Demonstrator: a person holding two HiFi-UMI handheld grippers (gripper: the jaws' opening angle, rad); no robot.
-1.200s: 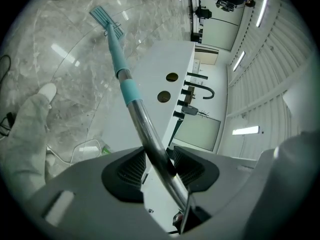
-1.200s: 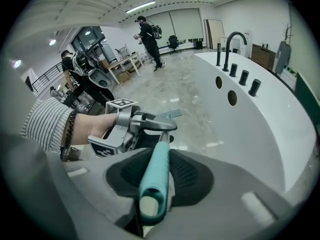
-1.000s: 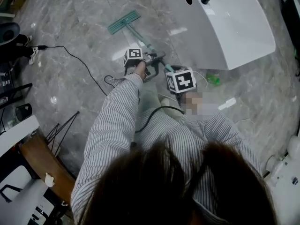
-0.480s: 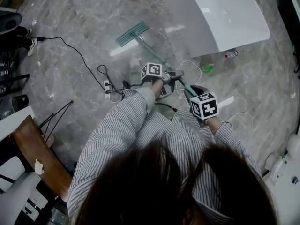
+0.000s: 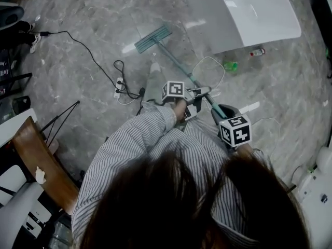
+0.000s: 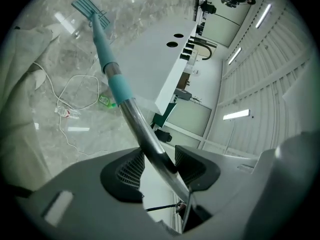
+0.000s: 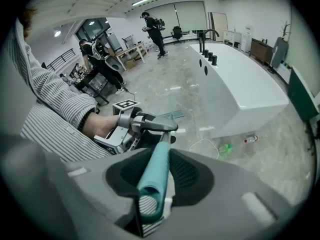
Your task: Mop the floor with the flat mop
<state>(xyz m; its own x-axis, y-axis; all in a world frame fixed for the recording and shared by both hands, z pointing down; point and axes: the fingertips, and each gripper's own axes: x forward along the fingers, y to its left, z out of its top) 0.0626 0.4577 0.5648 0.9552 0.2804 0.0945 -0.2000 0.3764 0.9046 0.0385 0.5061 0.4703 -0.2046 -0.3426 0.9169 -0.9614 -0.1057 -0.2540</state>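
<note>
The left gripper (image 6: pixel 160 159) had its jaws set wide and they had just been opening further. The bare metal pole (image 6: pixel 132 116) of the flat mop (image 5: pixel 176 61) ran slantwise between them. It touched one ribbed pad near its tip and the other lower down, with a gap showing beside it.

The right gripper (image 7: pixel 159 159) had its jaws clamped on the teal grip (image 7: pixel 156 171) at the pole's top end, a pad pressing on each side.

The left gripper pointed about level and crosswise to the pole. The left hand (image 5: pixel 181 109) sat behind its marker cube at the end of a forward-stretched striped sleeve (image 5: pixel 129 144). The right gripper was held close to the body and pointed steeply down along the pole.

In the head view the mop's long axis ran from the right gripper at lower right up and left, through the left gripper. It ended at the green mop head (image 5: pixel 153 39), which lay flat on the grey marbled floor (image 5: pixel 78 102), set across the pole. The head was just ahead of the person's shoe (image 5: pixel 154 67).

A white cable loop (image 5: pixel 207 69) lay beside the pole. A green bottle (image 5: pixel 230 65) and a red-capped bottle (image 5: pixel 257 51) lay near the foot of a large white tub (image 5: pixel 254 14). A black cable (image 5: pixel 93 58) trailed to a power strip (image 5: pixel 119 88) on the left, and a wooden chair (image 5: pixel 41 160) stood behind.
</note>
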